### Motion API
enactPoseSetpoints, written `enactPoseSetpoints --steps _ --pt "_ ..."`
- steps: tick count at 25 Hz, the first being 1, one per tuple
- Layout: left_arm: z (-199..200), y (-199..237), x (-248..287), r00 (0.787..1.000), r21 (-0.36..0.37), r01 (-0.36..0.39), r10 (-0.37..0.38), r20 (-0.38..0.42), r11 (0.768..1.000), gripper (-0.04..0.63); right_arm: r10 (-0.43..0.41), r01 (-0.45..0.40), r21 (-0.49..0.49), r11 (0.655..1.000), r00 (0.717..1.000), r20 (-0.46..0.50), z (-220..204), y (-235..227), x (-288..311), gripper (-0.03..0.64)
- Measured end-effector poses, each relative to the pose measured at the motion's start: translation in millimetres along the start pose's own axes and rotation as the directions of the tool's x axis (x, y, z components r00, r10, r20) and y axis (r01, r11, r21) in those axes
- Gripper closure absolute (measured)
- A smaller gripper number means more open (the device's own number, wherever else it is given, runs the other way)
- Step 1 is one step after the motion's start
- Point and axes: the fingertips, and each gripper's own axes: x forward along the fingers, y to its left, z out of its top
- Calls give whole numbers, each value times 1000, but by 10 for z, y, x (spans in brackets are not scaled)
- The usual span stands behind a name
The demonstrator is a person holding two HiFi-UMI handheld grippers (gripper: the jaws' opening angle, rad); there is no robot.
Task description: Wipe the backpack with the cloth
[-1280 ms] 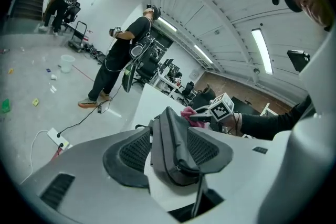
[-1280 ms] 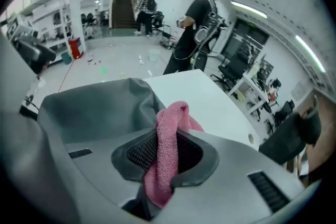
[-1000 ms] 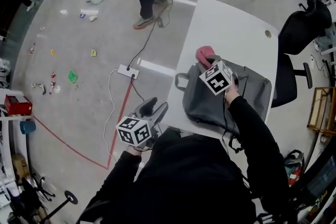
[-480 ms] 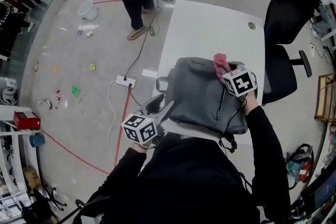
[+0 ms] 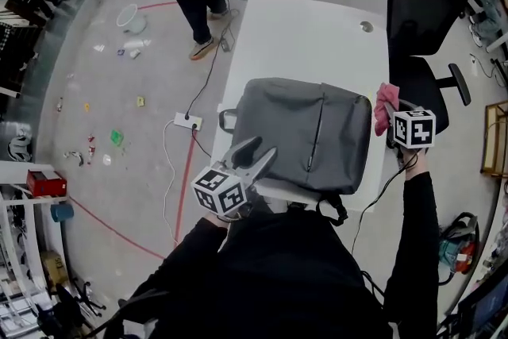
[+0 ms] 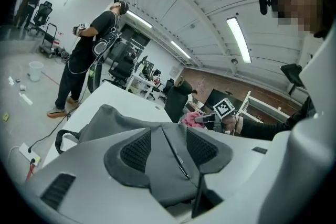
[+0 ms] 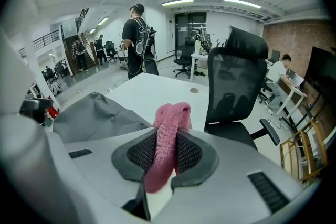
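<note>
On the white table (image 5: 317, 36), near end: the following items, each placed relative to the backpack.

1. Table. White, under and beyond the backpack; far half bare.
2. Office chair (image 5: 421, 20). Black, to the right of the backpack and beyond it, off the table's right edge.
3. Backpack (image 5: 302, 131). Grey, lying flat, zipper running down its middle, carry loop at its left edge, straps hanging off the near table edge. Nothing holds it.
   Hazard, as a judgement: no jaws pin the backpack, so a firm wiping stroke toward the person could drag it off the near edge, where the straps already hang. The cloth is pinched only along a narrow fold, so friction against the fabric could pull it free. A low pass could also catch hard jaw tips on the zipper.
4. Left gripper (image 5: 260, 150). At the backpack's near-left corner, pointing across its top. Jaws stand wide, having just eased in slightly. The backpack shows beyond the pads but is not pressed by them.
5. Right gripper (image 5: 394, 117). Just off the backpack's right edge, clear of it. Jaws are narrow and clamped on the cloth.
6. Cloth (image 5: 386, 103). Pink, bunched, standing up out of the right jaws beside the backpack's upper right corner, not touching it.
</note>
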Motion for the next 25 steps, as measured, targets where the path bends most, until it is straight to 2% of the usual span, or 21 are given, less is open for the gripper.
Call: enactPoseSetpoints --steps 4,9,13,18,21,25 --pt "-71 37 -149 1000 -4 -8 8 14 1000 368 17 -18 -33 999 1000 -8 29 206 110 538" --pt "20 323 -472 999 -21 -8 9 39 1000 368 7 -16 -192 981 999 -46 279 927 297 538" --pt "170 706 -905 998 -45 -2 4 62 999 368 28 -60 -263 963 992 -124 322 1682 584 538" --pt "240 1303 -1489 997 -105 -28 36 66 994 368 116 -163 -279 946 977 -179 306 2762 972 538" --pt "235 1653 -1801 995 -136 -54 65 74 989 368 219 -248 -281 927 967 -131 489 3492 1105 538" --pt "232 1985 -2112 991 -158 -86 101 87 984 368 338 -338 -280 898 940 -52 828 4334 1154 538"
